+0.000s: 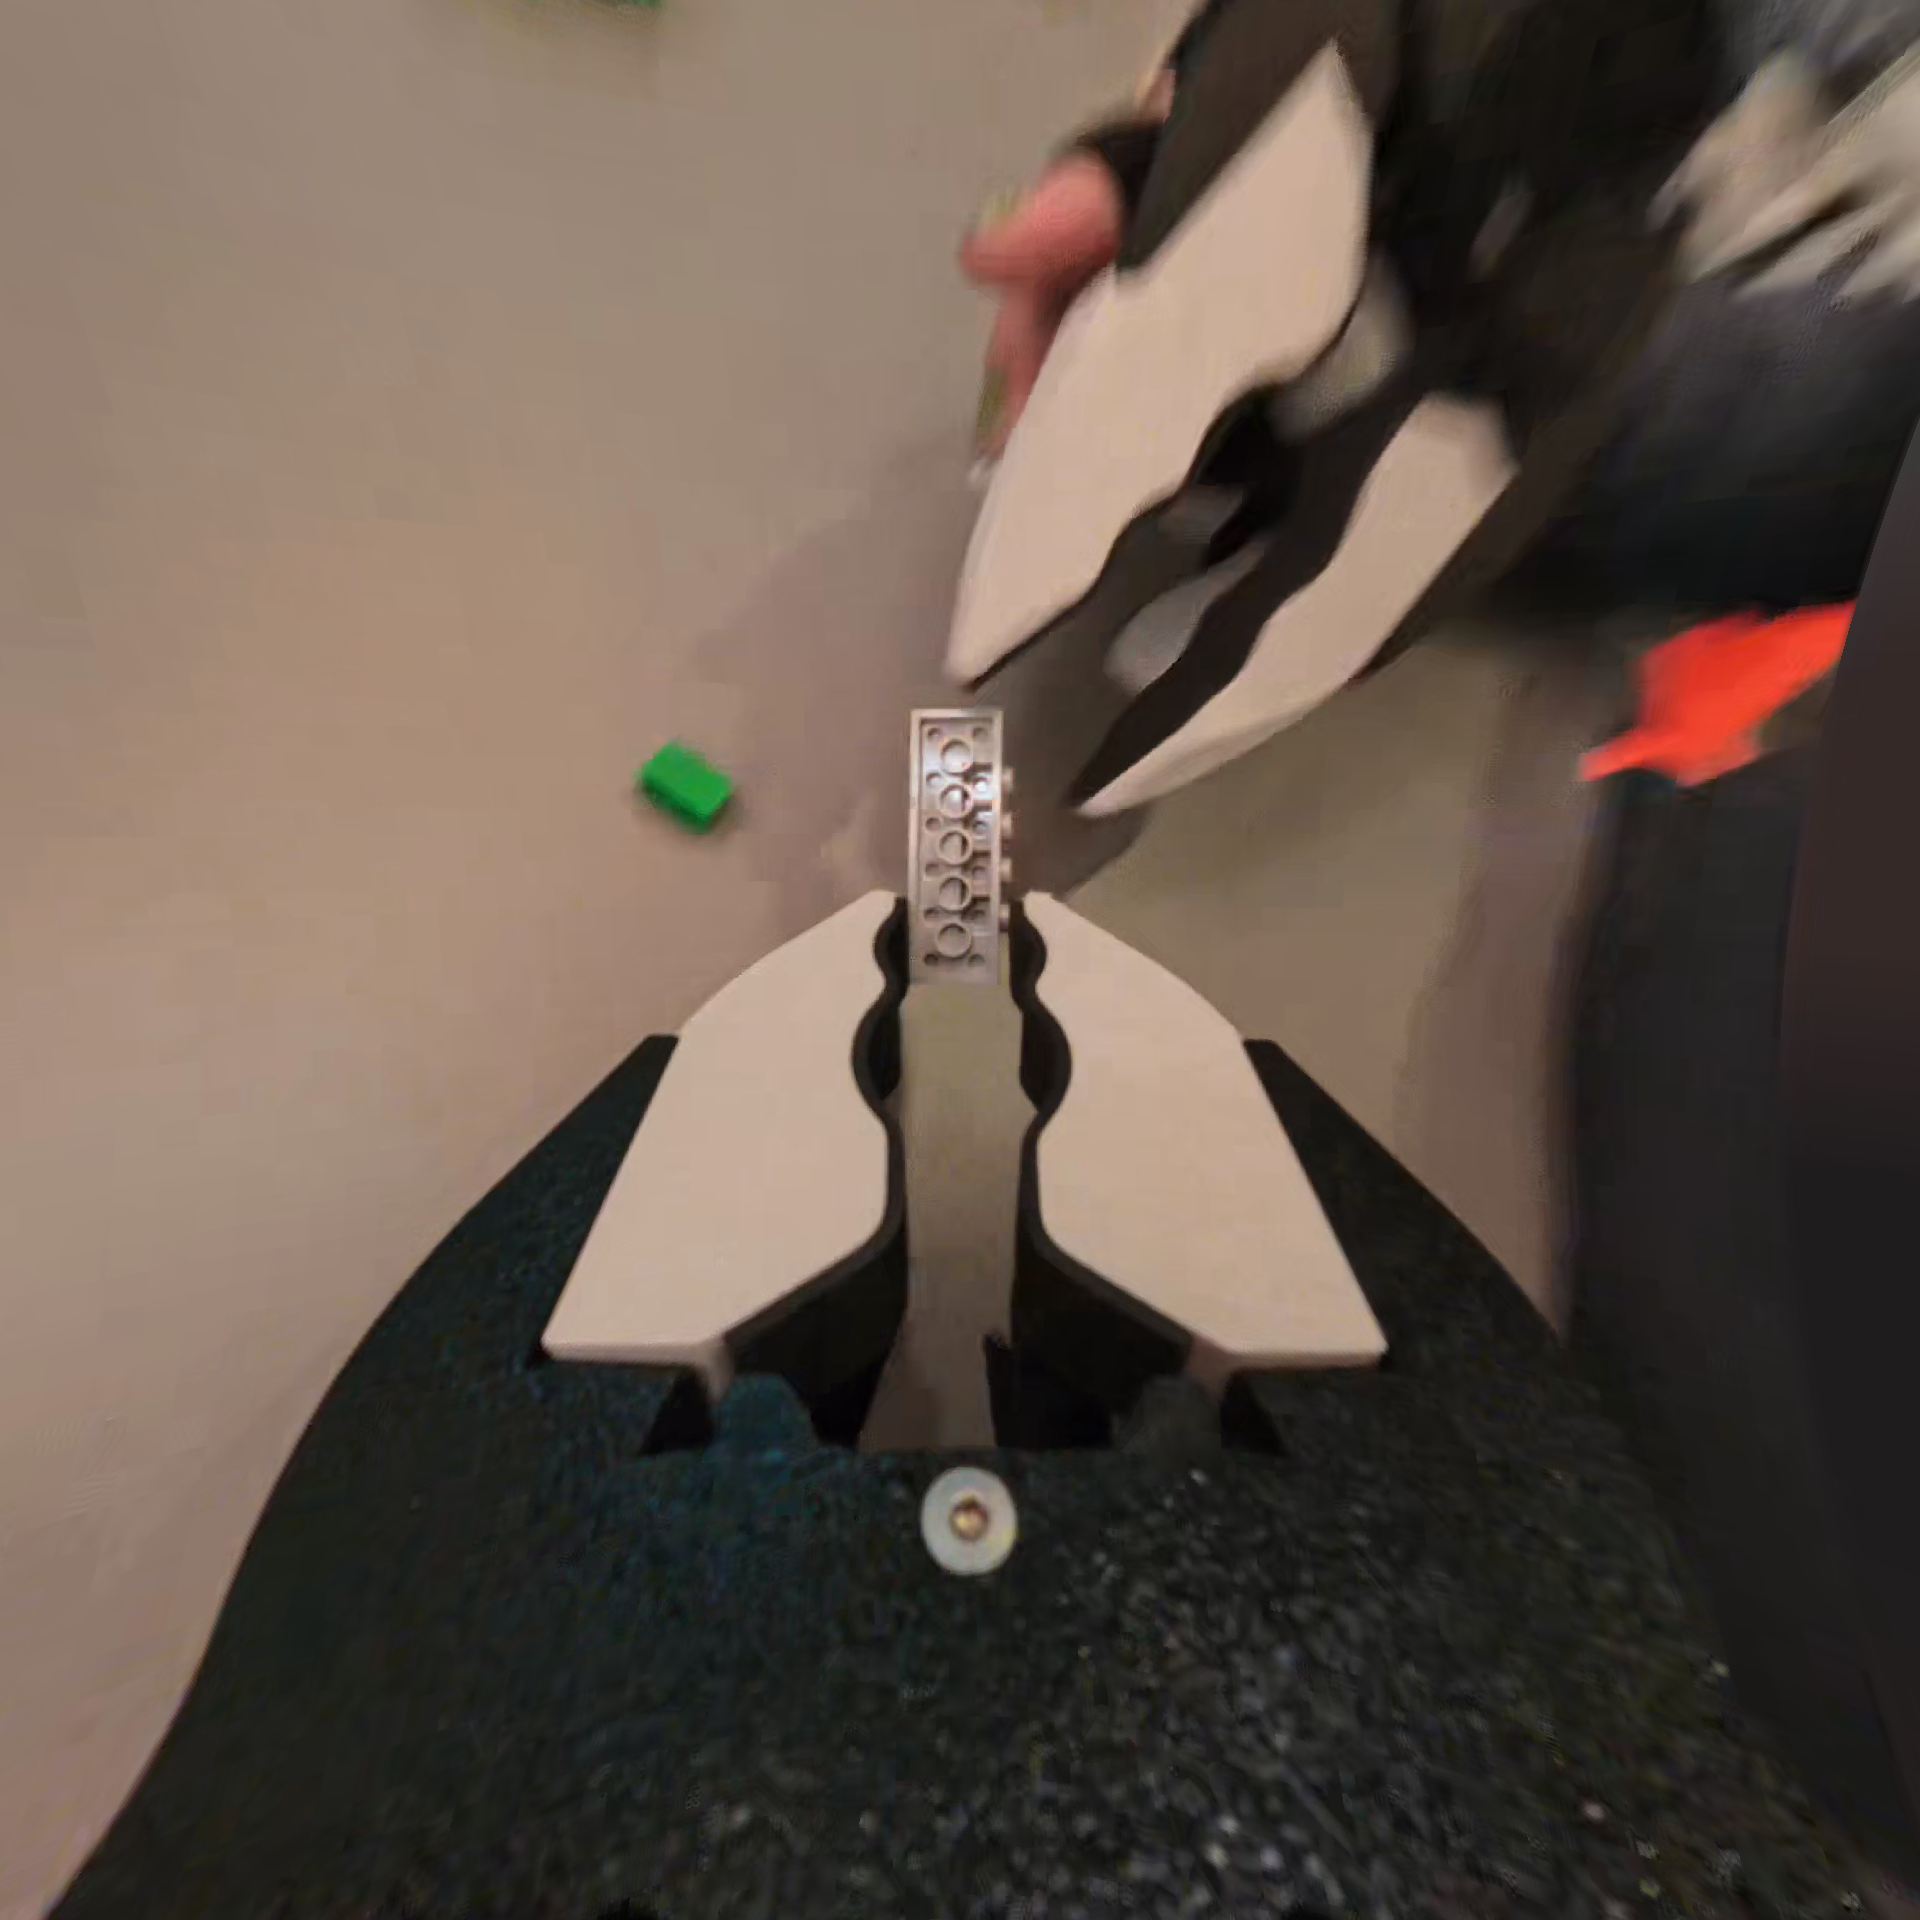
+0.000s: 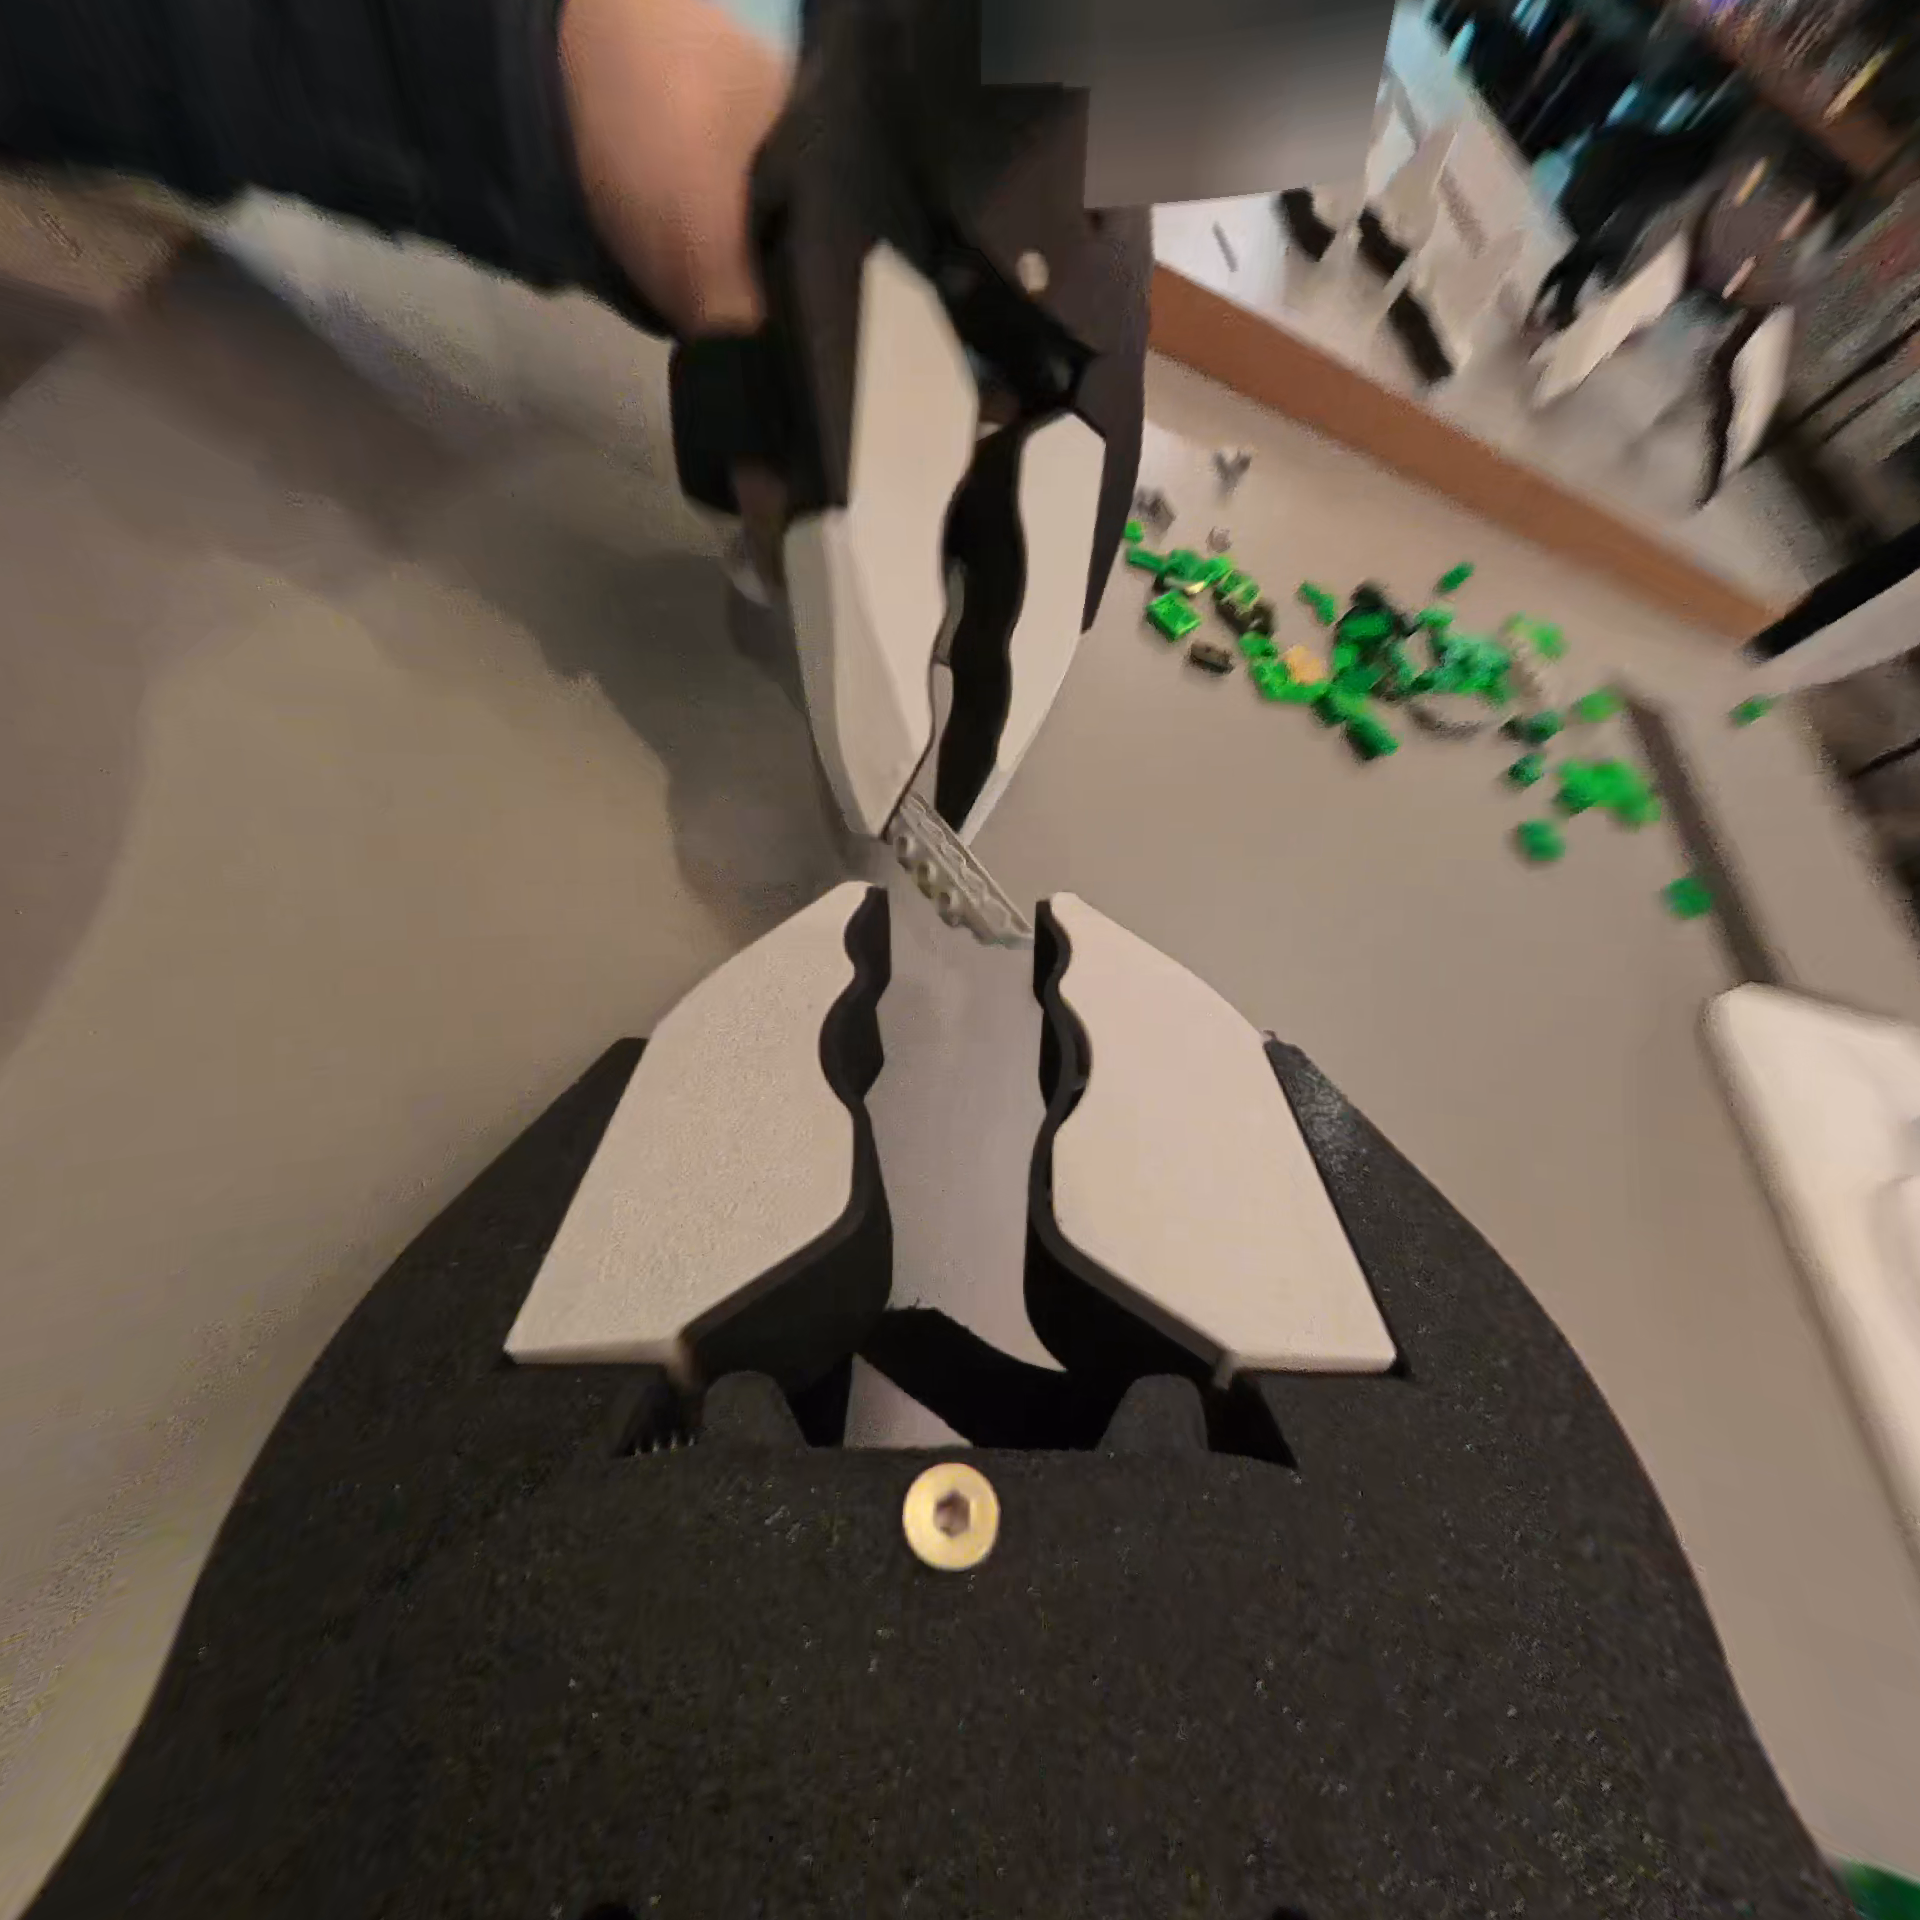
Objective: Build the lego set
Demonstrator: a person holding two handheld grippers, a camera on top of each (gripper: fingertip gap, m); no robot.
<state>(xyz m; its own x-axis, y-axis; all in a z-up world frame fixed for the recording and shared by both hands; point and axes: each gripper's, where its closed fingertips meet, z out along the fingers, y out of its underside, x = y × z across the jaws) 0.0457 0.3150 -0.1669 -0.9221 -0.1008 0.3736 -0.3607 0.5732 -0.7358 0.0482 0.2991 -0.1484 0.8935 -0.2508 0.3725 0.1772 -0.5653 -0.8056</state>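
A long grey Lego plate [image 1: 954,831] sticks forward out of my left gripper [image 1: 958,914], which is shut on its near end, underside showing. My right gripper [image 1: 1039,727] is blurred at the upper right, jaws apart, its tips close beside the plate's far end. In the right wrist view my right gripper [image 2: 961,914] is open, and the free end of the plate [image 2: 956,883] lies between its tips, near the right finger. The left gripper [image 2: 920,810] comes down from above, shut on the plate's other end.
A single green brick [image 1: 686,800] lies on the beige table left of the plate. A pile of green bricks [image 2: 1382,665] lies at the back right near the table's wooden edge [image 2: 1403,436]. A white tray [image 2: 1829,1143] is at the right. An orange object [image 1: 1725,696] is at the right.
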